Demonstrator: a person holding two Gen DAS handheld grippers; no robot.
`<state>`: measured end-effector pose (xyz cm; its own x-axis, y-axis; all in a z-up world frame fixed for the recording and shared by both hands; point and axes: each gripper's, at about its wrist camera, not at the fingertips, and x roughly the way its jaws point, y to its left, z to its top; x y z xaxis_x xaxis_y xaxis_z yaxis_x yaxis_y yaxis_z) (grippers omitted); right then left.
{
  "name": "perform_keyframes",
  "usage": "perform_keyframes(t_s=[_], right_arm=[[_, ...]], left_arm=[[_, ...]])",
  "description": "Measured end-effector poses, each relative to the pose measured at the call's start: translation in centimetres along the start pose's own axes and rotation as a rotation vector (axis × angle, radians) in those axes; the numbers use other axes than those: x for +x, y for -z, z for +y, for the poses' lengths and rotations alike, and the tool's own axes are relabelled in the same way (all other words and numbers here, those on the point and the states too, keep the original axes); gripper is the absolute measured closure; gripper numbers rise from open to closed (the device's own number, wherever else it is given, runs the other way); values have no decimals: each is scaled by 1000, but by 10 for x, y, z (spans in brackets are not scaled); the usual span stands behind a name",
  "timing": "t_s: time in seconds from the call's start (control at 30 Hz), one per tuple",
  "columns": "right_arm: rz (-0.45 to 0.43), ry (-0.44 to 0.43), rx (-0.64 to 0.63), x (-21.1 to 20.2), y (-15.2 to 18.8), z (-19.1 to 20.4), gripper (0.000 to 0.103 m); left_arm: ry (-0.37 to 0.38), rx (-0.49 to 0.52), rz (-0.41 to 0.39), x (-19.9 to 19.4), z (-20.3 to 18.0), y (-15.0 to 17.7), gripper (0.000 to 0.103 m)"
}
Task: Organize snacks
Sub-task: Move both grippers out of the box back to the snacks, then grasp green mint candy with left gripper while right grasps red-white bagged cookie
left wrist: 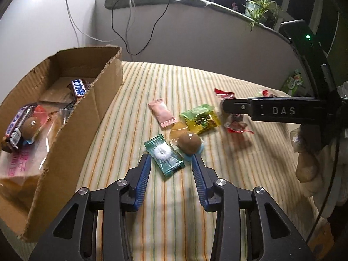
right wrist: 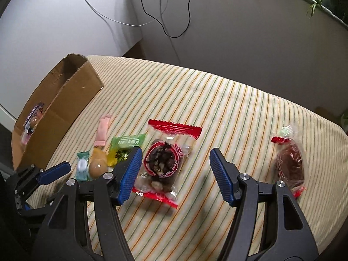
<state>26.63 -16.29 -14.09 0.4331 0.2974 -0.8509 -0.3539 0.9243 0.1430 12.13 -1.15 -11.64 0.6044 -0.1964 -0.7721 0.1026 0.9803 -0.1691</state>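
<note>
My left gripper (left wrist: 171, 159) is open, its blue pads on either side of a teal wrapped candy (left wrist: 164, 154) on the striped cloth. A brown ball candy (left wrist: 188, 143) lies just right of it. A pink packet (left wrist: 162, 112) and a green-yellow packet (left wrist: 200, 118) lie beyond. My right gripper (right wrist: 175, 153) is open and empty, low over a red-edged clear packet with a dark snack (right wrist: 166, 159). A second red-trimmed dark snack (right wrist: 290, 165) lies to its right. The cardboard box (left wrist: 65, 117) at left holds several snacks.
The striped cloth (right wrist: 217, 100) covers the table, which ends at a grey wall behind. Cables hang down the wall (left wrist: 130, 32). A potted plant (left wrist: 258, 6) stands on the ledge. The right gripper's body (left wrist: 282, 111) crosses the left wrist view at right.
</note>
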Motion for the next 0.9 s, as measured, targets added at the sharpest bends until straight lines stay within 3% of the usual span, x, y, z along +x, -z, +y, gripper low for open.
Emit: perform_keyframes(t_s=[0.4,0.57,0.63,0.9], right_arm=[[34,12,-25,16,-5,3,37],[49,17,-38,22,-4,3,51],[49,36,-49,21,-3,2,63],[39,39,-49,16,-2,-3,67]], left_arm=[[-30,24,14,18,-2,-6,76],[-35,42,15,19,-2,-5,79],[-29,39,16,18,0,-4,80],[-12,27,6,14,5,-4,81]])
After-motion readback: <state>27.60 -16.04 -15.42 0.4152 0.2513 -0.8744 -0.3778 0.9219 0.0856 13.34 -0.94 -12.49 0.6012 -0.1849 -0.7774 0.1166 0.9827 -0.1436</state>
